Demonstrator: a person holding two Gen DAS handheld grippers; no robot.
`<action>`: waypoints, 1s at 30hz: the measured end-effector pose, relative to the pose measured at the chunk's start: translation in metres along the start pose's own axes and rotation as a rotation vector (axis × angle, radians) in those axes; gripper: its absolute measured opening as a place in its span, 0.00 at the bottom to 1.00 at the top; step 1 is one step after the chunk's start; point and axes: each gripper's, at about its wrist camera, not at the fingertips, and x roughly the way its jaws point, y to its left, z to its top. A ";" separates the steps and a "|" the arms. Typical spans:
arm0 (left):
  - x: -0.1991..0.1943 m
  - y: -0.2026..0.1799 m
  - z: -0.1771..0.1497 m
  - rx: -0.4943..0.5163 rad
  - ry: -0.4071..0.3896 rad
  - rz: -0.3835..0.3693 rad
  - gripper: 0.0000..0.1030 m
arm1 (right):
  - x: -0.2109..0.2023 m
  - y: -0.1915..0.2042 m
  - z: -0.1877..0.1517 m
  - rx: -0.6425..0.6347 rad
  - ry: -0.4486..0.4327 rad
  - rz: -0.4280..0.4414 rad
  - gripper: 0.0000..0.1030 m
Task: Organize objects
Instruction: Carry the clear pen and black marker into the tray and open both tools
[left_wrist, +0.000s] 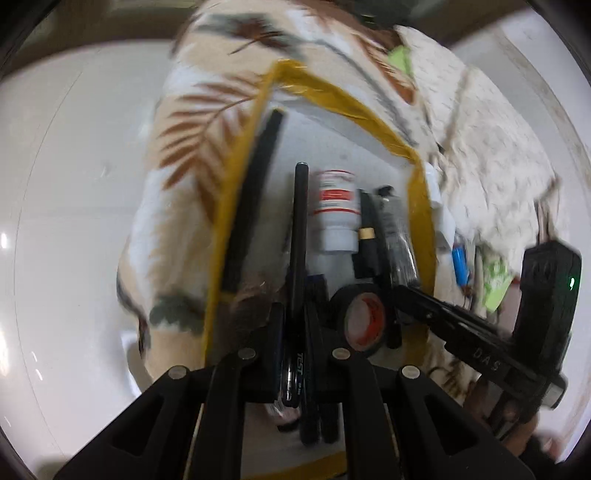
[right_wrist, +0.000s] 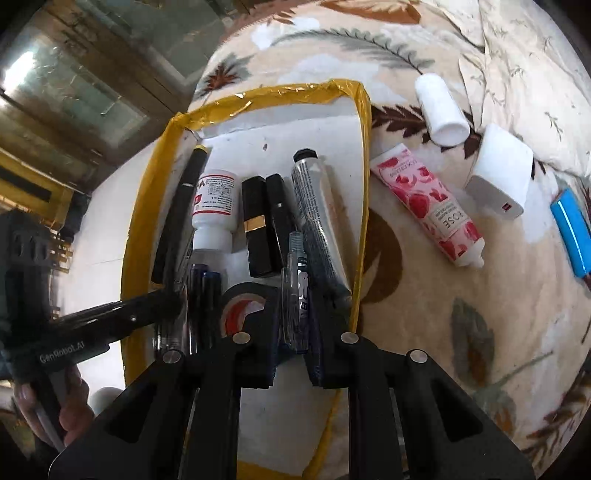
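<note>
Mostly sorted: yellow-taped white tray (right_wrist: 364, 155) is nearly full. Left gripper (left_wrist: 293, 325) clamps a black pen (left_wrist: 299, 236), right gripper (right_wrist: 293, 317) pinches a clear pen (right_wrist: 297, 291); pink rose-print tube (right_wrist: 428, 206) waits outside.

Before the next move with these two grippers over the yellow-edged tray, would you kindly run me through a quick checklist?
1. Left gripper clamps the black pen: ok.
2. Right gripper around the clear pen; firm grip: cannot tell.
3. Both pens over the tray: ok.
4. Free slot for the black pen beside the white bottle: cannot tell.
5. All items in the tray: not ok; rose tube, white cylinder, blue object lie on the blanket.
</note>
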 end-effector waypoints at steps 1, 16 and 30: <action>-0.002 0.003 0.000 -0.009 -0.016 -0.017 0.08 | 0.000 0.001 0.001 -0.007 0.010 -0.008 0.14; 0.005 -0.023 -0.033 0.145 -0.082 0.184 0.08 | -0.027 -0.018 -0.043 -0.035 -0.127 0.182 0.14; 0.011 -0.030 -0.022 0.152 -0.126 0.252 0.08 | -0.014 0.003 -0.072 -0.129 -0.073 0.086 0.14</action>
